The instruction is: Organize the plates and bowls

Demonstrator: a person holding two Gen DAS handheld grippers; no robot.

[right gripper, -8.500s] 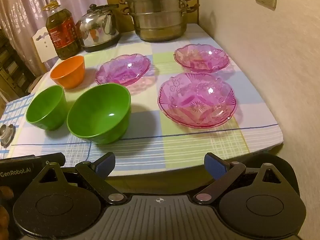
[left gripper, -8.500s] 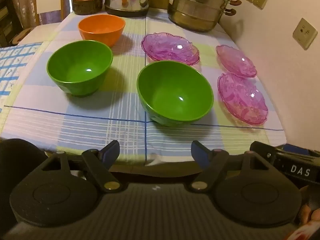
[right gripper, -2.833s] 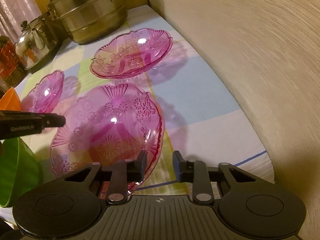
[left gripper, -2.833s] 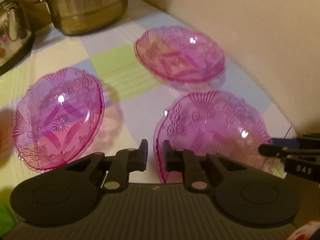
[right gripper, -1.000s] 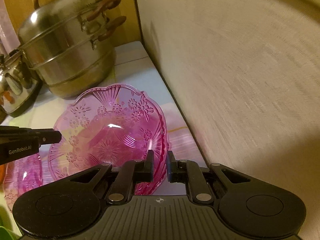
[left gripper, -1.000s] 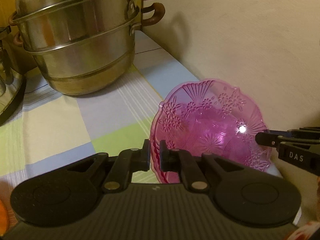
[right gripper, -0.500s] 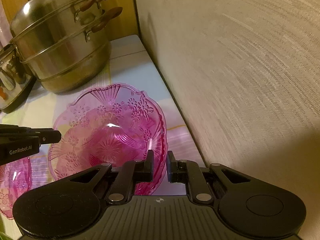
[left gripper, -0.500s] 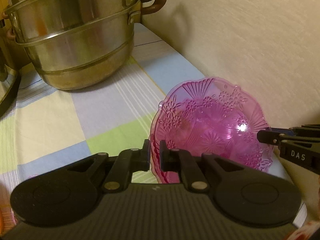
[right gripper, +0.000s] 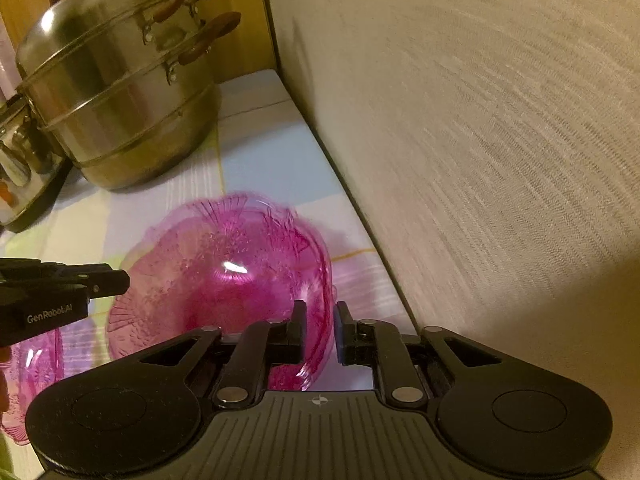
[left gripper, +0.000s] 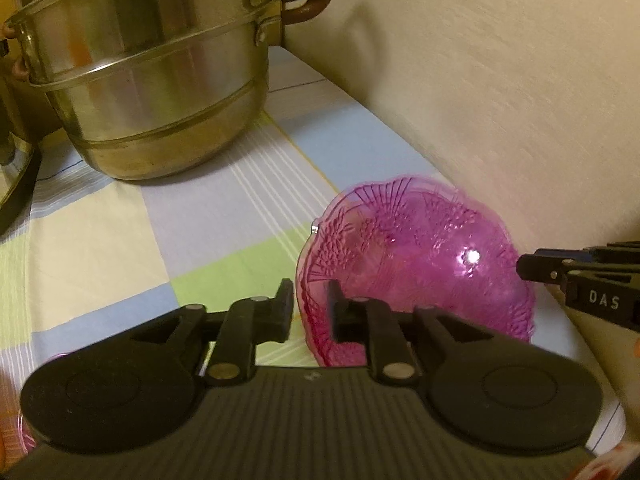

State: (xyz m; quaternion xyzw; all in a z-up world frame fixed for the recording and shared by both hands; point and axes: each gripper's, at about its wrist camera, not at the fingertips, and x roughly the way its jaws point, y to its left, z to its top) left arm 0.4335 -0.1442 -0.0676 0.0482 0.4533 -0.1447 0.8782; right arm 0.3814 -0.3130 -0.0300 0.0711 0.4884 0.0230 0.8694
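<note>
Hugging the wall (right gripper: 480,160) on the right, the checked tablecloth (left gripper: 100,240) runs back to a stacked steel steamer pot (left gripper: 152,80), with a kettle (right gripper: 16,168) cut off at the left edge. Both stay clear of the work.

The pink glass plate (left gripper: 420,264) sits on the cloth near the wall, in front of the steamer. Its colour is deep and its outline blurred, so it is probably nested on another plate of the same kind, but the rims cannot be told apart. It was likely put by the wall to free the middle of the table. A second pink plate (right gripper: 28,380) shows at the lower left, apart from the first and not stacked.

The left gripper (left gripper: 310,312) straddles the plate's left rim. Its jaws have just been opening, and a gap shows on both sides of the glass, so the pads are off it. The right gripper (right gripper: 320,332) straddles the opposite rim with a narrow gap between its jaws. I cannot tell whether its pads touch the glass. Holding opposite rims kept the wide, slippery dish level. The step reads as a release after placing the plate. Next is probably the loose pink plate, then the bowls, which are not in view.
</note>
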